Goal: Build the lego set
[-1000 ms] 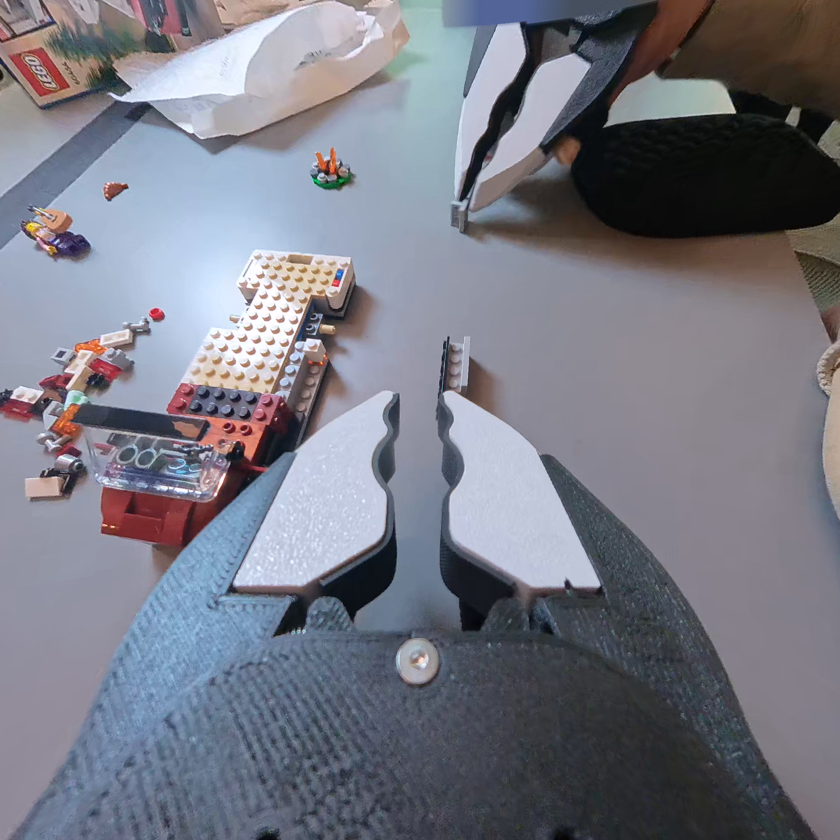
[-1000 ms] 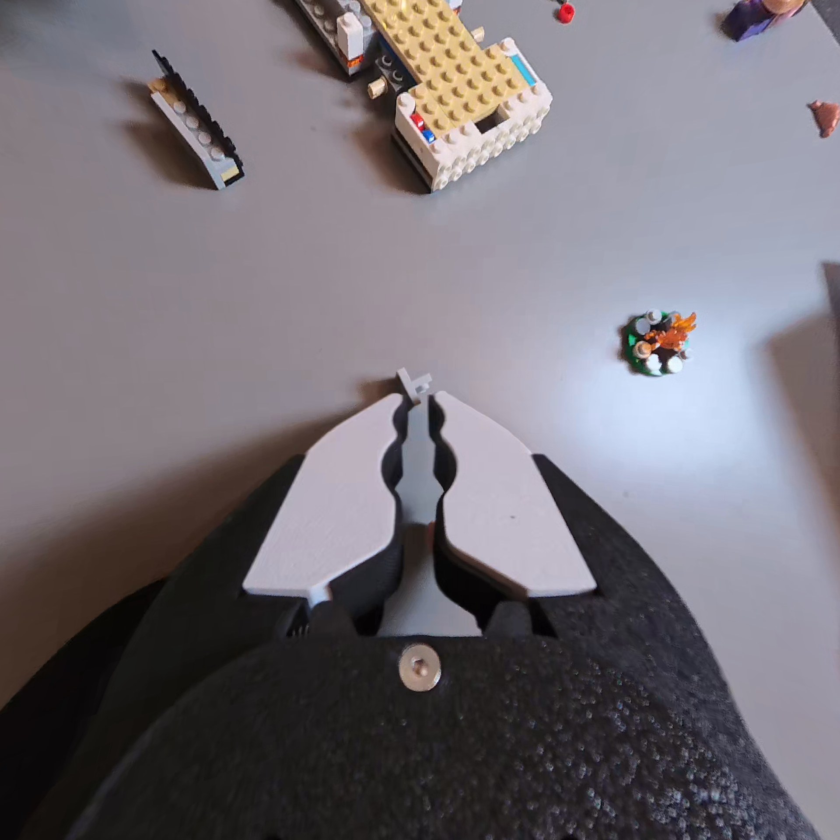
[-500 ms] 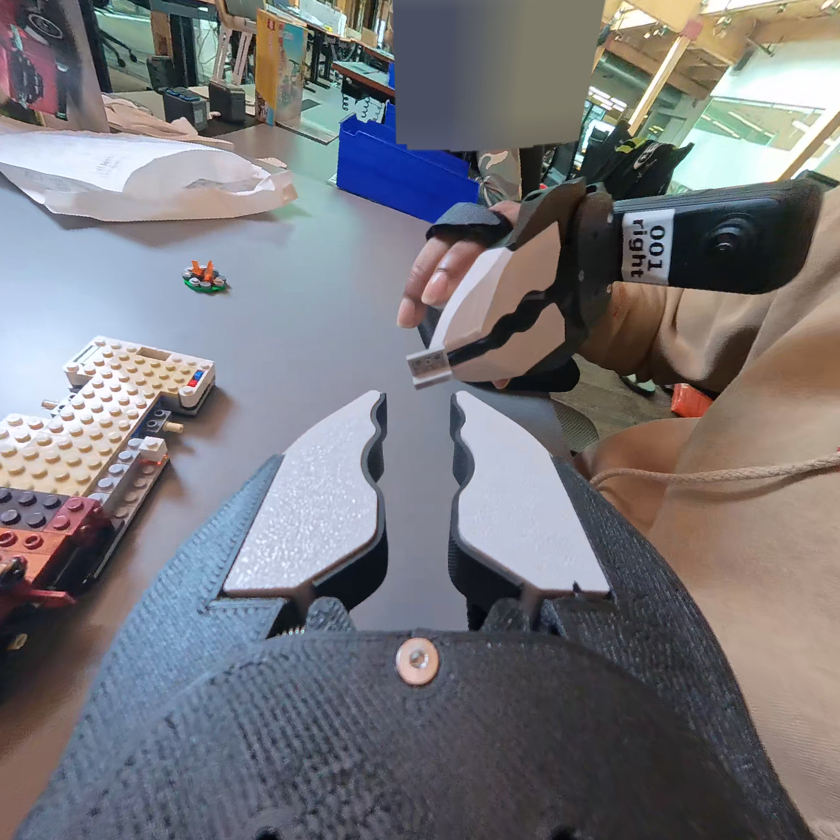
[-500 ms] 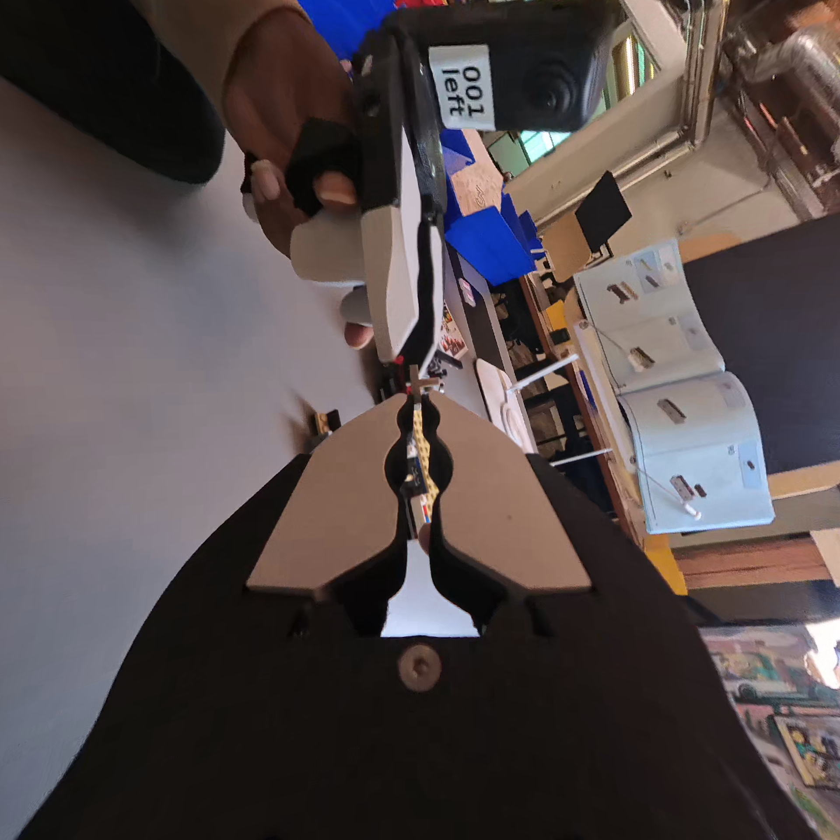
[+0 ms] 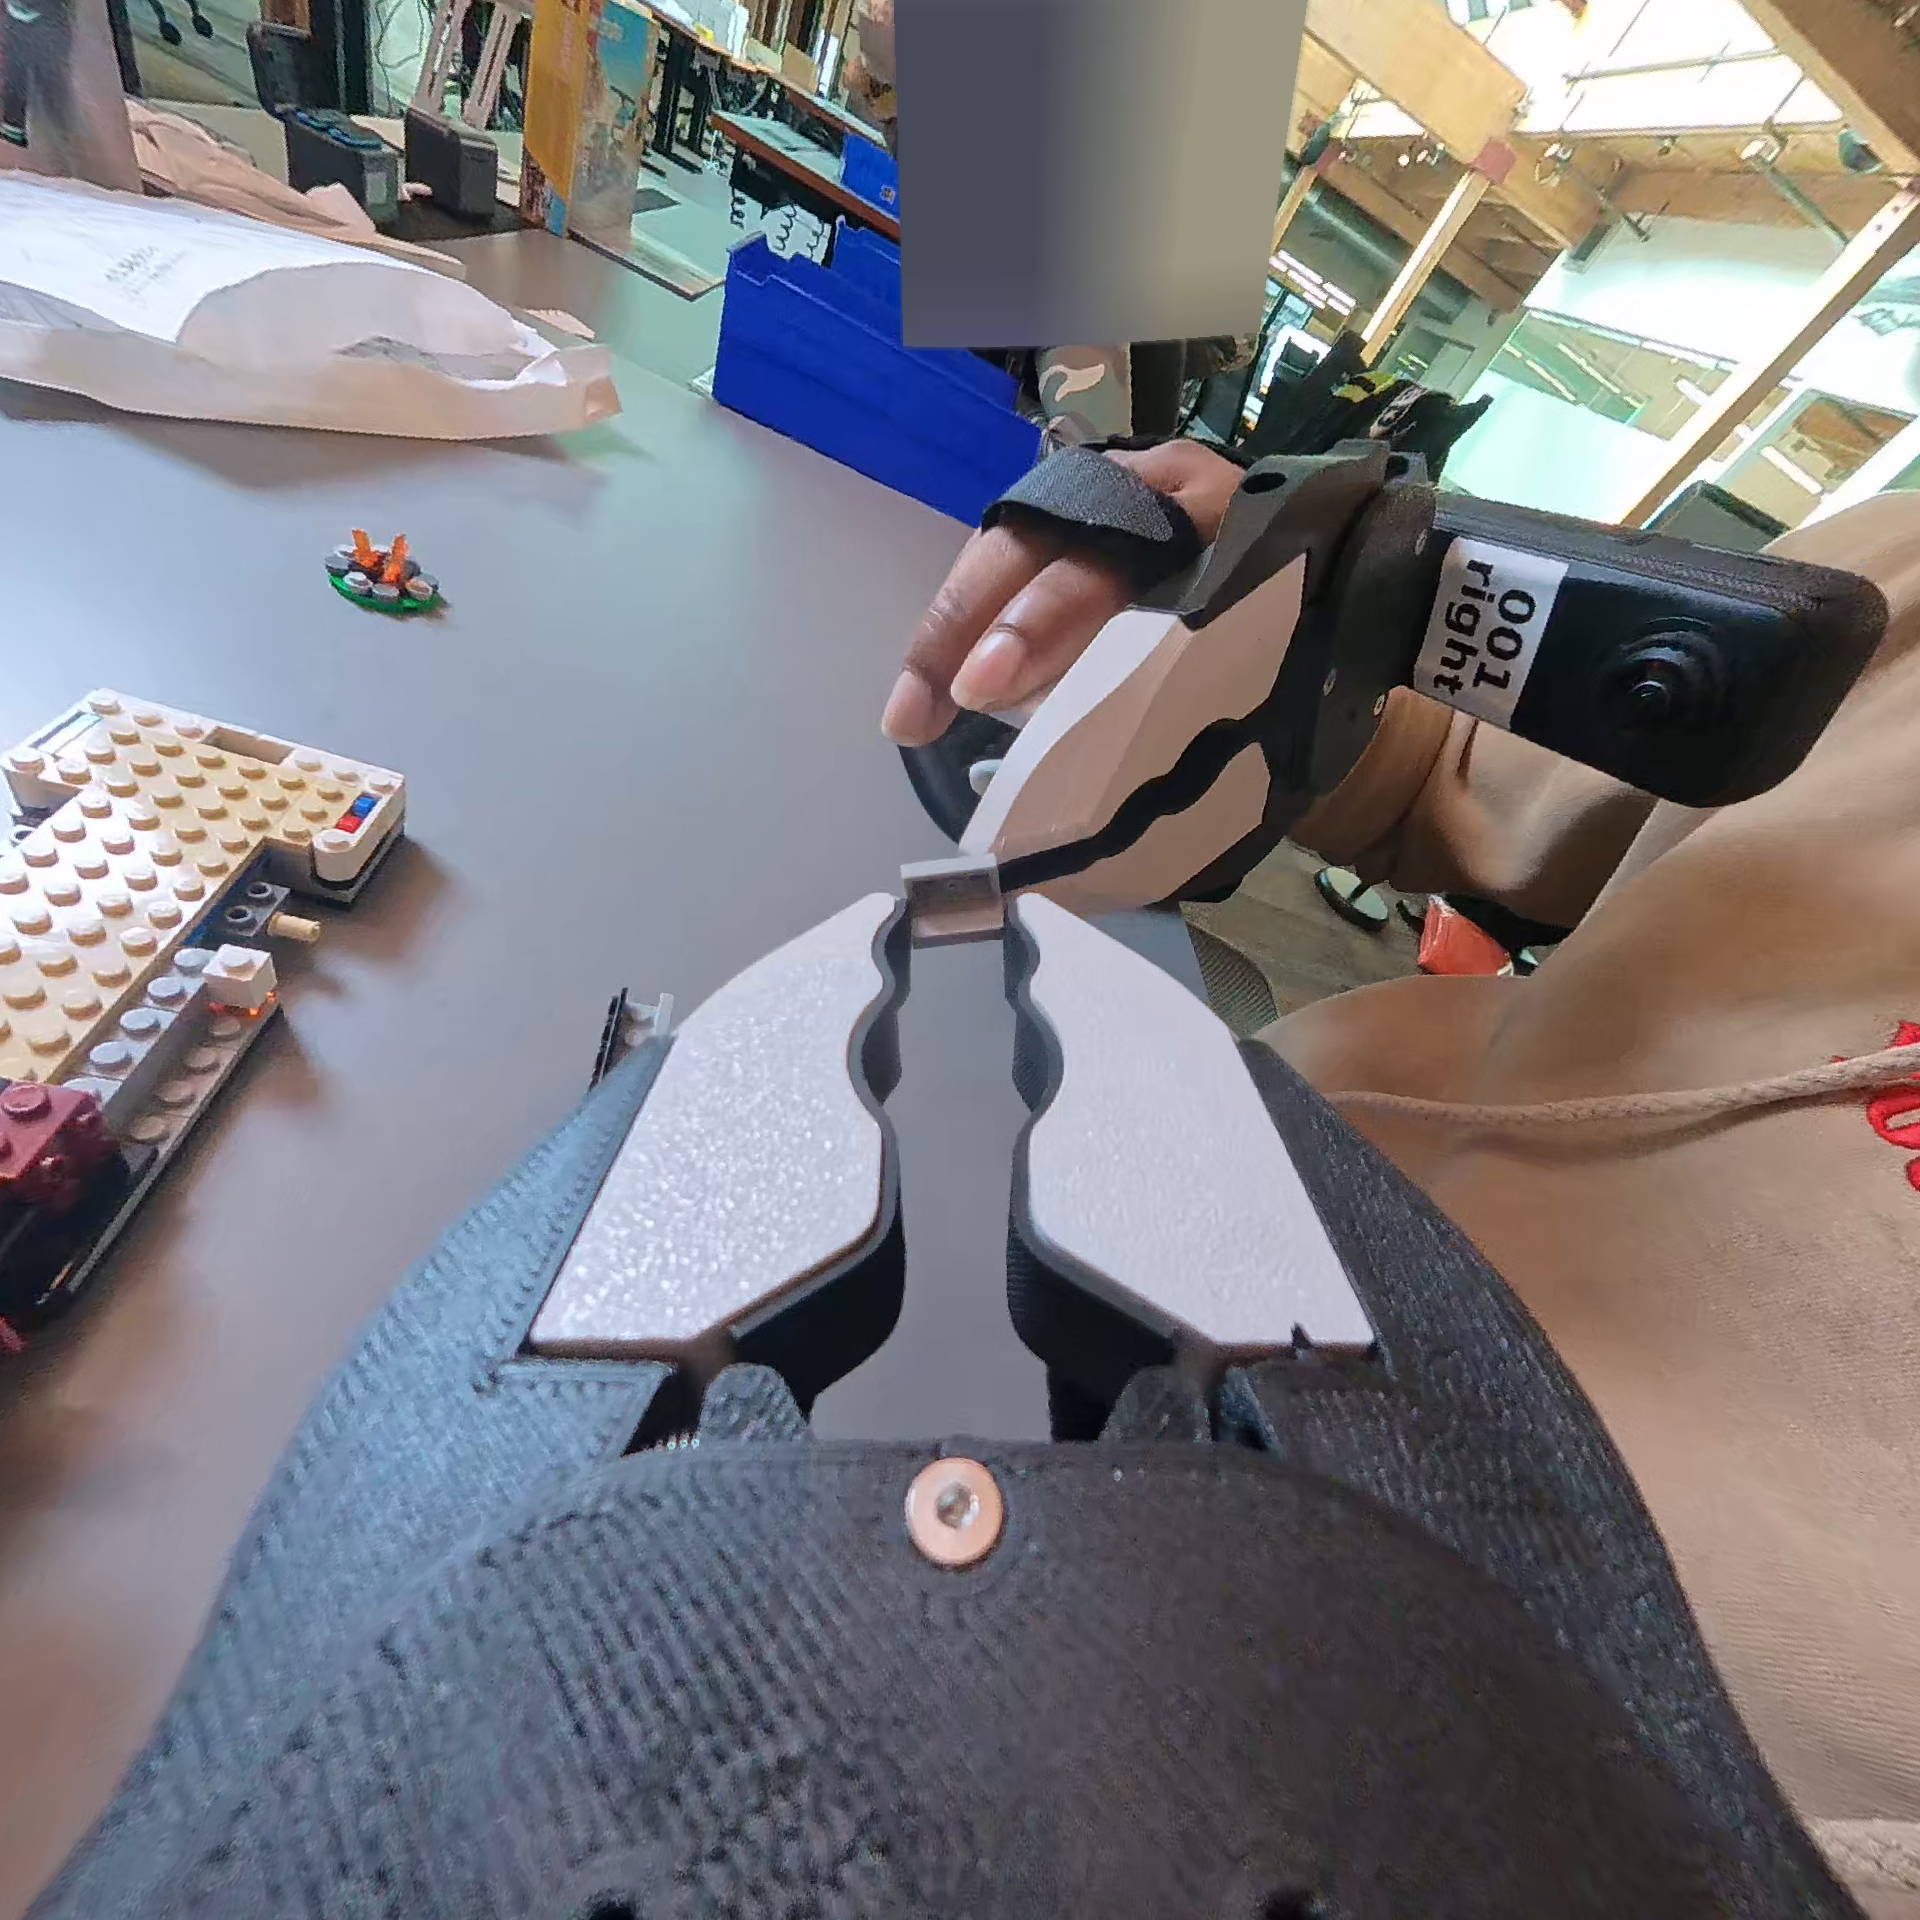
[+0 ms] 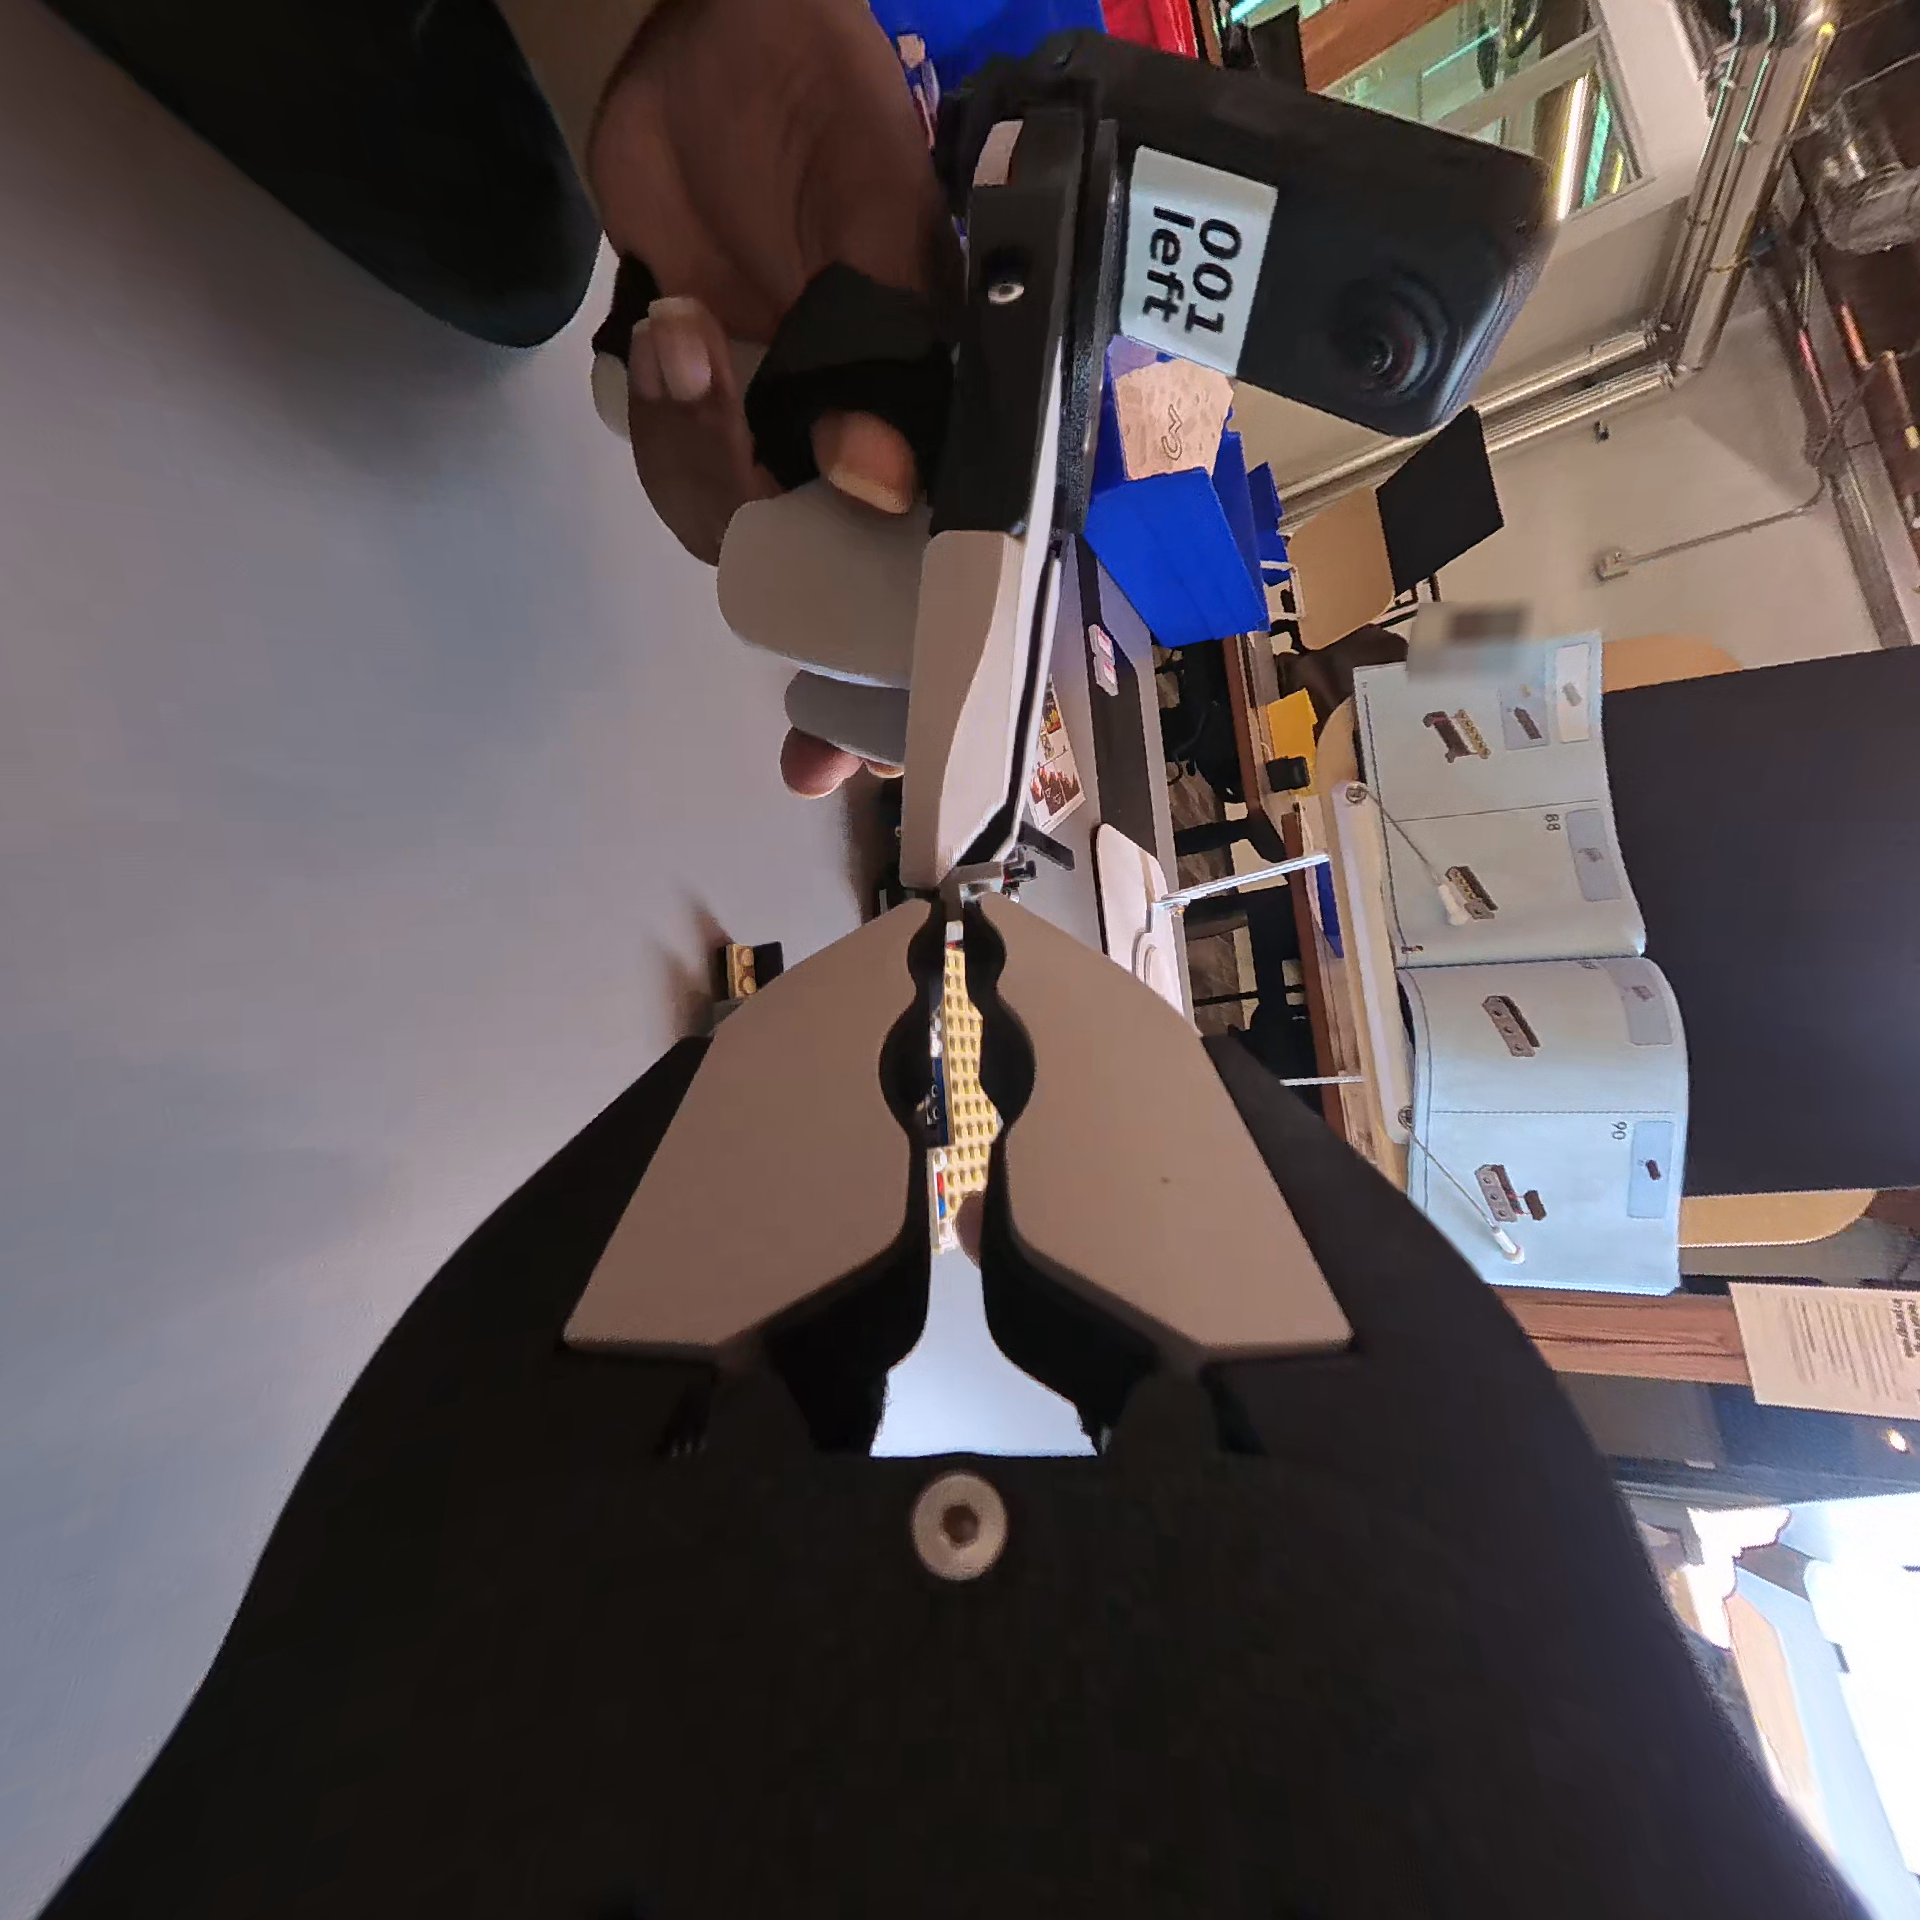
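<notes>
- We see the left gripper [image 5: 954, 914] closed on a small grey bracket brick [image 5: 956, 906], a fingertip [image 5: 868, 940] pressed on each side.
- The right gripper [image 5: 1003, 868] pinches the same brick's top edge.
- Left of the brick, on the grey table [image 5: 623, 727], lies the tan studded build [image 5: 135, 831].
</notes>
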